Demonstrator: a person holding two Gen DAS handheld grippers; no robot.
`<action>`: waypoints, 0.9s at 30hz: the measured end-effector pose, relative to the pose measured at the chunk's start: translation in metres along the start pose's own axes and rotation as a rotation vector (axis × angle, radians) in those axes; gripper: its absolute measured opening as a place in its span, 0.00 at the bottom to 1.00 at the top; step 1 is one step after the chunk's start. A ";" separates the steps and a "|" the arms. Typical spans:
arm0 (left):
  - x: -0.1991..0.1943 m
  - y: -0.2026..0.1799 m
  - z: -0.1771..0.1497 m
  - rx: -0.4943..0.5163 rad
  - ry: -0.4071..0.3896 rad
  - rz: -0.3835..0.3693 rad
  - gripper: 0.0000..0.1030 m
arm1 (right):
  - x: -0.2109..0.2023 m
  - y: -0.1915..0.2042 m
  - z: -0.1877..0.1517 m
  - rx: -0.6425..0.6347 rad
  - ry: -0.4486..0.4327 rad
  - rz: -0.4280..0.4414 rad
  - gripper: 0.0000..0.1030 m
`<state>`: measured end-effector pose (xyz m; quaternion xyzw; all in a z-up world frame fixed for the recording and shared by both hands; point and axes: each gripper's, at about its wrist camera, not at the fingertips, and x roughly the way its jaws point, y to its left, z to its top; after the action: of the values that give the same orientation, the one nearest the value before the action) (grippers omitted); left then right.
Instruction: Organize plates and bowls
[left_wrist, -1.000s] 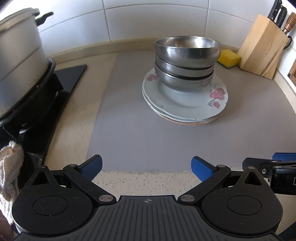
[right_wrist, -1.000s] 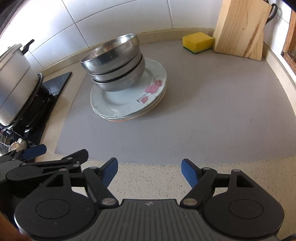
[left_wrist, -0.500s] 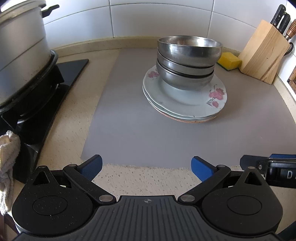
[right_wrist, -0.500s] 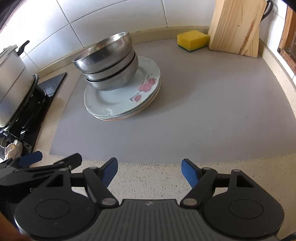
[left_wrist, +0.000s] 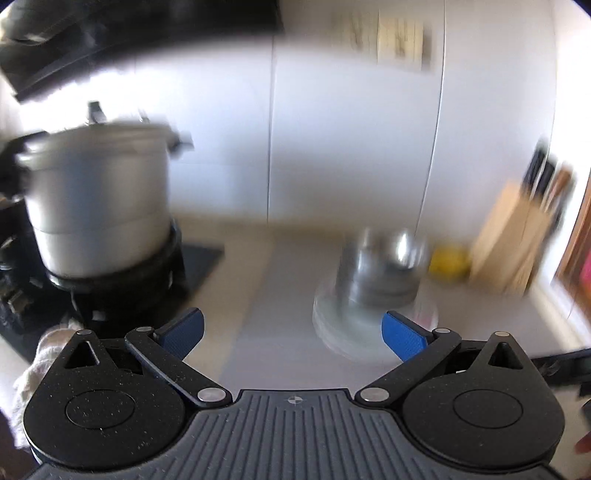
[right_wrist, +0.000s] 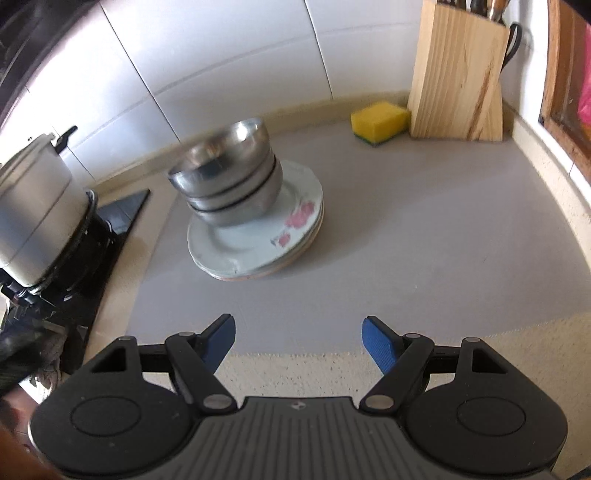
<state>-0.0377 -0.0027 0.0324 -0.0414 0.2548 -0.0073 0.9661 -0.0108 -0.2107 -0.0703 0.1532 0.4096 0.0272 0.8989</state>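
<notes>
Stacking: three bowls (right_wrist: 229, 181), several plates (right_wrist: 255, 240)

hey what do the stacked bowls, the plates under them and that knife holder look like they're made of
Bowls: probably stainless steel, brushed grey with bright reflections. Plates: likely glazed ceramic, glossy pale surface with pink flower prints; the bottom one looks tan. Knife block: unfinished-looking light wood, visible grain.

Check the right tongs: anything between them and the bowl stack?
Nothing visible. The right tongs are open and empty, and only bare grey mat lies between them and the steel bowls stacked on the plates.
</notes>
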 end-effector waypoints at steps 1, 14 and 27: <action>0.000 0.006 -0.001 -0.053 -0.006 -0.031 0.95 | -0.002 0.001 0.000 -0.005 -0.012 -0.005 0.58; 0.011 0.013 0.005 -0.065 0.043 -0.060 0.95 | -0.002 0.011 0.005 0.003 -0.028 0.019 0.58; 0.070 -0.005 -0.008 0.004 0.261 -0.025 0.95 | 0.004 0.023 0.012 -0.023 -0.033 0.021 0.58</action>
<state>0.0198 -0.0111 -0.0085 -0.0415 0.3776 -0.0251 0.9247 0.0026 -0.1910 -0.0590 0.1478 0.3925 0.0388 0.9070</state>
